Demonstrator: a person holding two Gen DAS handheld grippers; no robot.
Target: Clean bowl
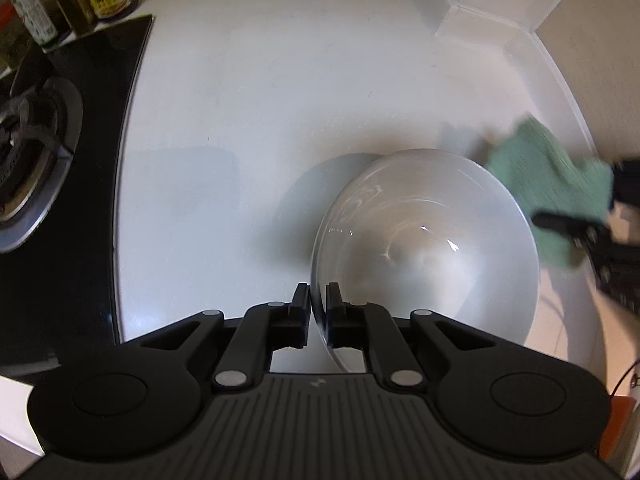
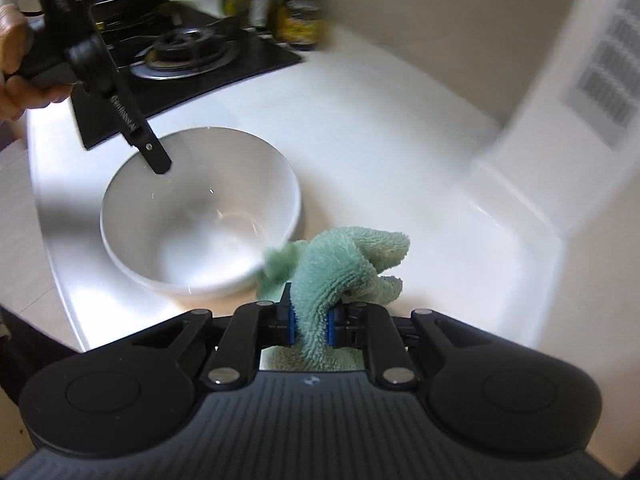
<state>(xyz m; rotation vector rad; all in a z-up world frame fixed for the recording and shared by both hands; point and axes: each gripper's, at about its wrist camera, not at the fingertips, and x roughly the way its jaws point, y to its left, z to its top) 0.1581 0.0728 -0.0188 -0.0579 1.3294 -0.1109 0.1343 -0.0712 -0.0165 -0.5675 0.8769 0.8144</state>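
Observation:
A white bowl (image 1: pixel 424 240) stands upright on the white counter (image 1: pixel 240 100). My left gripper (image 1: pixel 318 292) is shut on the bowl's near rim, one pad inside and one outside. In the right wrist view the same gripper (image 2: pixel 160 164) reaches down to the far-left rim of the bowl (image 2: pixel 200 216), held by a person's hand (image 2: pixel 12 40). My right gripper (image 2: pixel 312 304) is shut on a green terry cloth (image 2: pixel 348 256), which sticks up between the pads just right of the bowl. In the left wrist view the cloth (image 1: pixel 552 176) is blurred, beside the bowl's right rim.
A black gas stove (image 1: pixel 60 160) with a burner (image 2: pixel 188 52) lies left of the bowl. Jars and bottles (image 2: pixel 296 16) stand behind it by the wall. A white box-shaped ledge (image 1: pixel 480 0) sits at the counter's back corner. The counter's front edge (image 2: pixel 60 280) curves close to the bowl.

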